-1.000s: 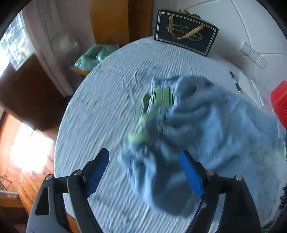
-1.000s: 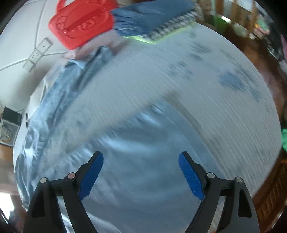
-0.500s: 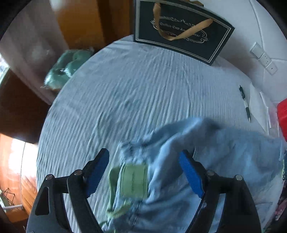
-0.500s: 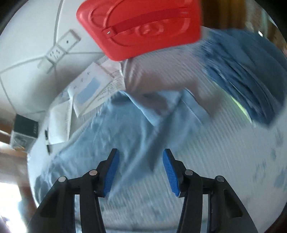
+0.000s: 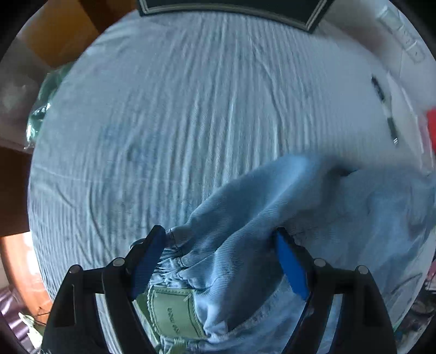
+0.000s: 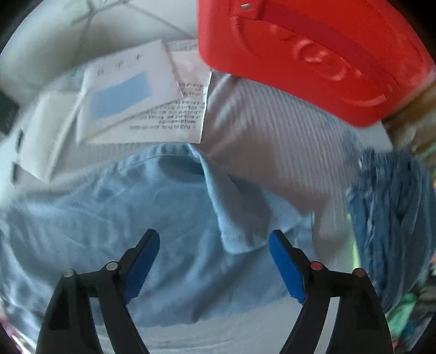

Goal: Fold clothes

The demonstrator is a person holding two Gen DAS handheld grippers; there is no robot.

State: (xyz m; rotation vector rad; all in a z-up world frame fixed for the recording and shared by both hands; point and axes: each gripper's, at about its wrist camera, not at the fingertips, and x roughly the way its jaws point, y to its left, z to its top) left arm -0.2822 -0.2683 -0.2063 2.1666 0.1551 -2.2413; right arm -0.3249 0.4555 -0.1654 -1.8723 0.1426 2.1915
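A light blue denim garment [image 5: 245, 217] lies crumpled on the round table with its pale striped cloth [image 5: 177, 109]. Its gathered waistband and green patch [image 5: 171, 310] sit between the fingers of my left gripper [image 5: 220, 261], which is open and low over it. In the right wrist view the same garment [image 6: 163, 217] spreads below my right gripper [image 6: 214, 261], which is open, with a folded-up hem corner [image 6: 234, 234] between its fingertips.
A red plastic case [image 6: 313, 54] and printed papers [image 6: 136, 95] lie beyond the right gripper. A darker blue folded garment [image 6: 389, 217] sits at the right. A pen [image 5: 381, 95] lies at the far right of the table, and a dark gift bag [image 5: 231, 8] stands at its far edge.
Both grippers have moved in low over the denim garment. The right gripper narrowed half a second ago and is wide open again. The left gripper stayed open.
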